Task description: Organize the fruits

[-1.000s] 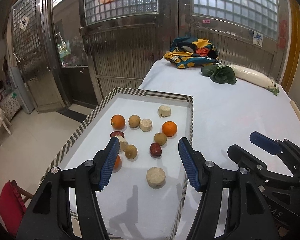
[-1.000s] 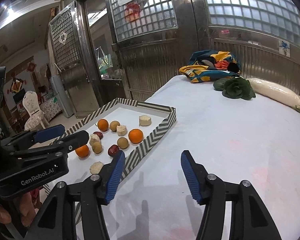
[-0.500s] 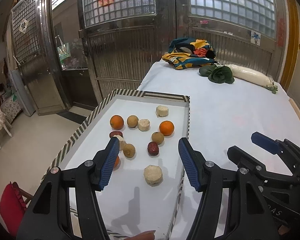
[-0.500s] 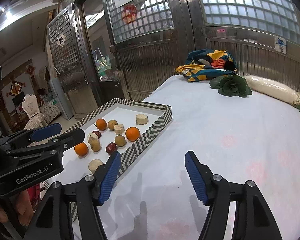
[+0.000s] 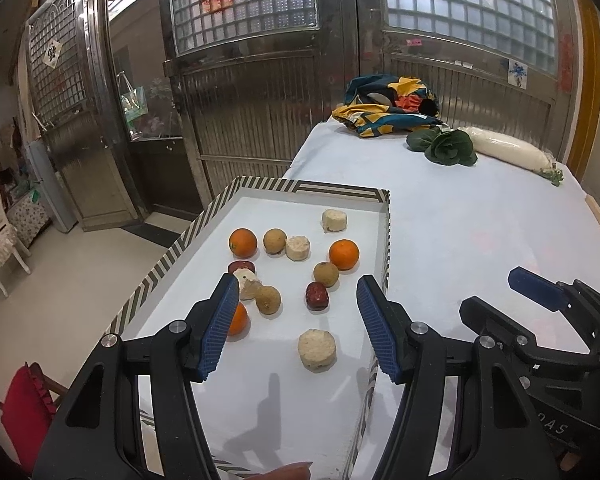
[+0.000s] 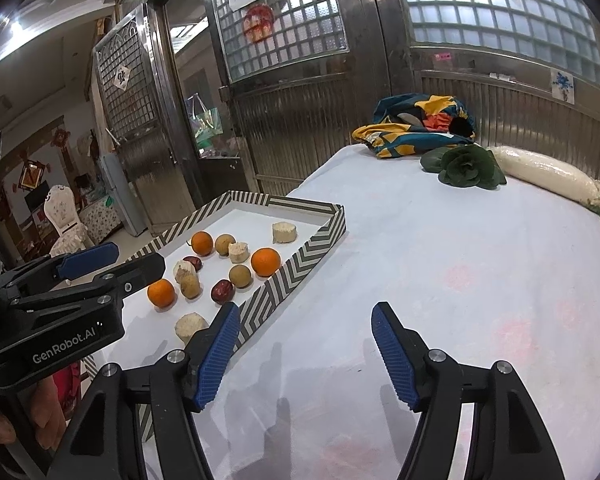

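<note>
Blue ribbed fingers (image 5: 216, 324) of the left gripper (image 5: 296, 320) stand roughly half open with nothing between them, hovering over the near end of the striped tray (image 5: 332, 192). The right gripper (image 6: 304, 344) is likewise parted and empty, above bare white tablecloth (image 6: 460, 260) just beside the tray; its last change in opening is too slight to call a motion.

All the fruit lies loose inside the tray — three oranges (image 5: 343, 254), brown longan-like balls (image 5: 326, 274), dark red dates (image 5: 317, 296) and pale cut rounds (image 5: 317, 349). Everything looks light. The oranges seem firm and round, likely to roll, so pinch each across its widest middle. The longans probably have thin brittle shells and the dates smooth skins — a gentle squeeze suits both. The pale rounds look crumbly; grip their curved sides, not the flat faces.
</note>
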### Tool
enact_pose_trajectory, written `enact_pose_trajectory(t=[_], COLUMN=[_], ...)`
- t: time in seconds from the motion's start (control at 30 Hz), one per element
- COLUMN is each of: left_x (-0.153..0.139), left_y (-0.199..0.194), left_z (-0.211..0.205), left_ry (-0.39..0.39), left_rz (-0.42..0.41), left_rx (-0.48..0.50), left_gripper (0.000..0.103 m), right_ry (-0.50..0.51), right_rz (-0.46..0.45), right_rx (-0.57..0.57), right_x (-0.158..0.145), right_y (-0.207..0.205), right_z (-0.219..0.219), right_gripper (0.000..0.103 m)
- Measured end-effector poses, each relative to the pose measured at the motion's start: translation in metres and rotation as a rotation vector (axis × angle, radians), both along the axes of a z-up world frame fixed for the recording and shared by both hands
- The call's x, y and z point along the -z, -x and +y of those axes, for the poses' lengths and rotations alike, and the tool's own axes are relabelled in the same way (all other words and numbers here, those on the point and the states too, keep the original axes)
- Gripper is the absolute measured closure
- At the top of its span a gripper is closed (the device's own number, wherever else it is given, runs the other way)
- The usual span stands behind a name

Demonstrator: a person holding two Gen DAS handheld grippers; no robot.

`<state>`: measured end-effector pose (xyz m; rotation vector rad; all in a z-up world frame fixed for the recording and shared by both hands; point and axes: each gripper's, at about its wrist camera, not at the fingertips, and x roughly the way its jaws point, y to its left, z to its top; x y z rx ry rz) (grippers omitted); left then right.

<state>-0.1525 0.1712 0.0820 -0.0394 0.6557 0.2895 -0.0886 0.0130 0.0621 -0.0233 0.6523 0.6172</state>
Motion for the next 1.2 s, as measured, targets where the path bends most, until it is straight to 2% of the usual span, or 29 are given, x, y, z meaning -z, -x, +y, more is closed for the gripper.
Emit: enact_pose_trajectory(t=[1.2], left_x=[0.007], left_y=[-0.003], left_z=[0.010], left_ry=[0.015], left_rz=[0.019], left_rx=[-0.026], left_gripper=[0.041], right_ry=[0.036], right_rz=[0.027], right_rx=[-0.027], right_x=[0.011], right_y=[-0.004], right_z=[0.015], right_gripper=[0.036])
